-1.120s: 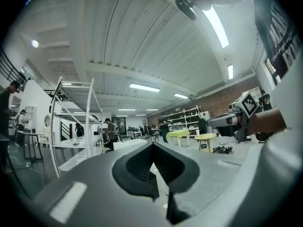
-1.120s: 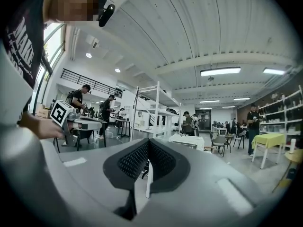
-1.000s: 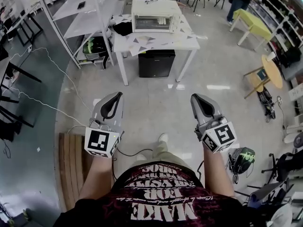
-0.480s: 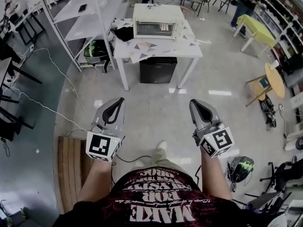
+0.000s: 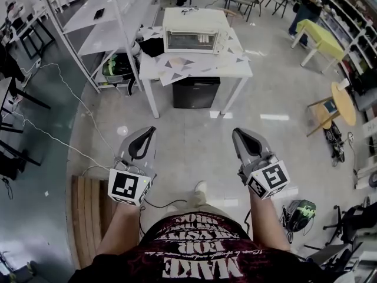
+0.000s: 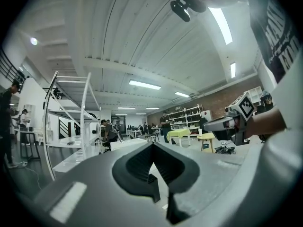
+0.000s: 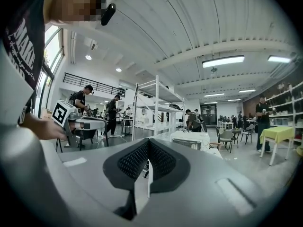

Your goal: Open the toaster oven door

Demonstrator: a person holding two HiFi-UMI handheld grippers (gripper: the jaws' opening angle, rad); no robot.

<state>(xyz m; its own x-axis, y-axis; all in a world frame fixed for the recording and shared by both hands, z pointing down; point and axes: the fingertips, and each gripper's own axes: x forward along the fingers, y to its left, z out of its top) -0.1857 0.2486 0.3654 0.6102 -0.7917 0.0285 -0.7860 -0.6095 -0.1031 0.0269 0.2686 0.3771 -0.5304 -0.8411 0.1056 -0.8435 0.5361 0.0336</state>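
Toaster oven (image 5: 194, 21): on white table (image 5: 240, 68) across the room, straight ahead, well apart from both grippers. Front faces the person.
Door (image 5: 189, 40): closed, glass front flush w/ the body. Handle too small to make out.
L gripper (image 5: 147, 133): held low in front of the body, pointing fwd at the table. Jaws together, tips meeting, nothing between them.
R gripper (image 5: 239, 134): same height and heading. Jaws closed tip to tip, empty.
Why held so: prob. a carry pose for the walk-in. Both are level, parallel and apart either side of the body, so either can go for the door.
Under table: black cabinet (image 5: 196, 92), set back, so likely no obstacle to standing close.
Floor: cable (image 5: 59, 135) and wooden slat board (image 5: 88, 217) off to the left, bare floor between person and table.
Stage: approach only, door untouched.
Next needs: close the gap, spread one jaw pair, get it round the handle, then pull. Likely a drop-down door, so out and down.
Risk: oven sits on a patterned cloth (image 5: 188, 61) and may slide when pulled. The spare gripper could brace the top.
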